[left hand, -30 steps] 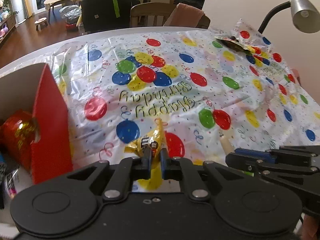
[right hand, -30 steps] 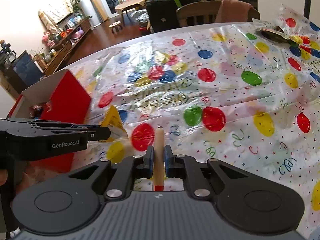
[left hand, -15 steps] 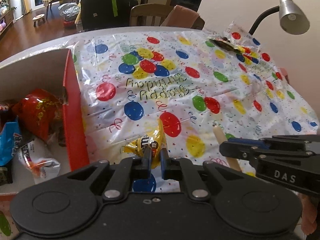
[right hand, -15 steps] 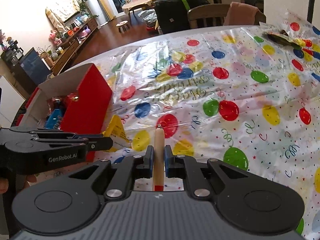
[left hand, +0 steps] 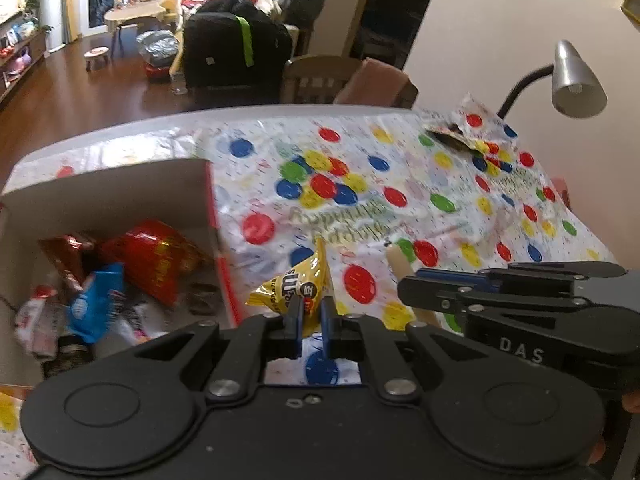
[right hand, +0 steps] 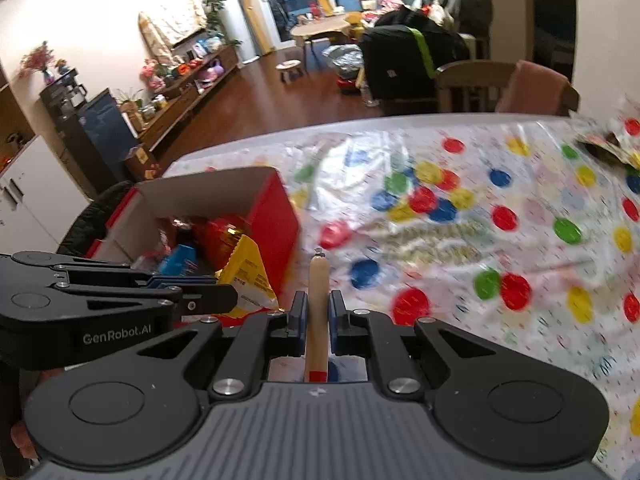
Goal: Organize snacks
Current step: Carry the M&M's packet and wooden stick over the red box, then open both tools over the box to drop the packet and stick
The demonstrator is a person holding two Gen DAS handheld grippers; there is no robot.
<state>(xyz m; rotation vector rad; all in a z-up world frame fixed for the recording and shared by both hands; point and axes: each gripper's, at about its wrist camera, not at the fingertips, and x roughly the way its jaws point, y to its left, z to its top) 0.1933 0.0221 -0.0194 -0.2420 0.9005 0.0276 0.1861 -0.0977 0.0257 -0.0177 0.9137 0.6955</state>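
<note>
A yellow candy packet (left hand: 296,282) is pinched by its lower edge between the narrowed jaws of the left gripper (left hand: 309,316), the bulk of the packet standing up ahead of the fingertips. To the left of that gripper, and slightly ahead of it, a red cardboard box (left hand: 222,264) is seen with its top open; several snacks are already gathered inside, among them a red foil bag (left hand: 154,258) and a blue wrapper (left hand: 94,300), so a good part of the sorting is judged to be done. The packet is held just to the right of the box's near wall and above the balloon-print tablecloth (left hand: 400,184), not yet over the opening. In the right gripper (right hand: 317,322), the jaws are closed onto a slim beige stick snack (right hand: 317,300), which points straight ahead along the fingers; the red box (right hand: 276,216) lies ahead and to the left of it, with the left gripper (right hand: 224,298) and its yellow packet (right hand: 250,276) in between. Two items are therefore held clear of the cloth and remain to be dropped in. Far ahead and to the right of both tools, one dark opened wrapper (left hand: 450,140) is left lying on the cloth near a desk lamp (left hand: 576,80); whether it counts as a snack or as rubbish cannot be told. No other loose snacks are made out on the cloth.
</note>
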